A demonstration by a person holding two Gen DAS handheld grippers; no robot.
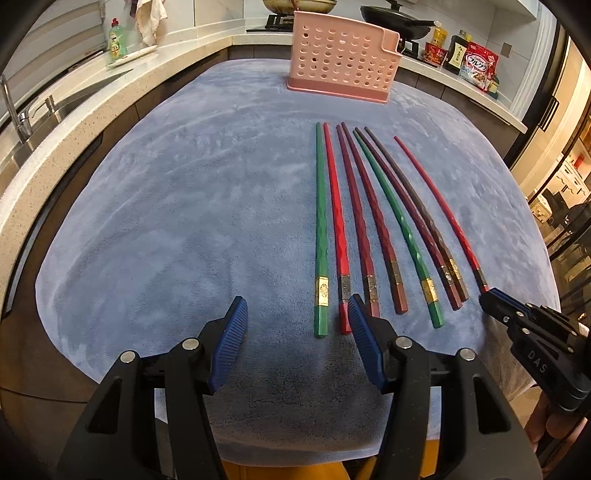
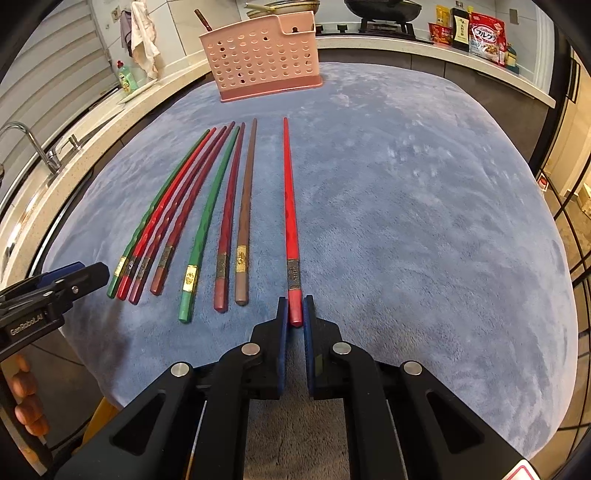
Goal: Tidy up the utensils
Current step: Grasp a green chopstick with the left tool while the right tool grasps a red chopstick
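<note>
Several chopsticks lie side by side on the blue cloth (image 1: pixel 166 221), thick ends toward me: green (image 1: pixel 320 221), red and dark maroon ones. My left gripper (image 1: pixel 297 301) is open just above the cloth. The near ends of the leftmost green chopstick and the red one (image 1: pixel 341 258) beside it lie between its fingers, untouched. The red chopstick (image 2: pixel 290 206) lying apart on the right has its thick end pinched in my right gripper (image 2: pixel 294 302), which is shut on it. That gripper (image 1: pixel 487 295) also shows at the right of the left wrist view. A pink perforated holder (image 2: pixel 258 55) stands at the cloth's far edge.
A sink with faucet (image 1: pixel 14 110) and a dish soap bottle (image 1: pixel 118 38) line the counter on the left. A stove with a black pan (image 1: pixel 399 18) and food packets (image 1: pixel 478 64) sit behind the holder. A stick handle (image 2: pixel 203 20) pokes up behind the holder.
</note>
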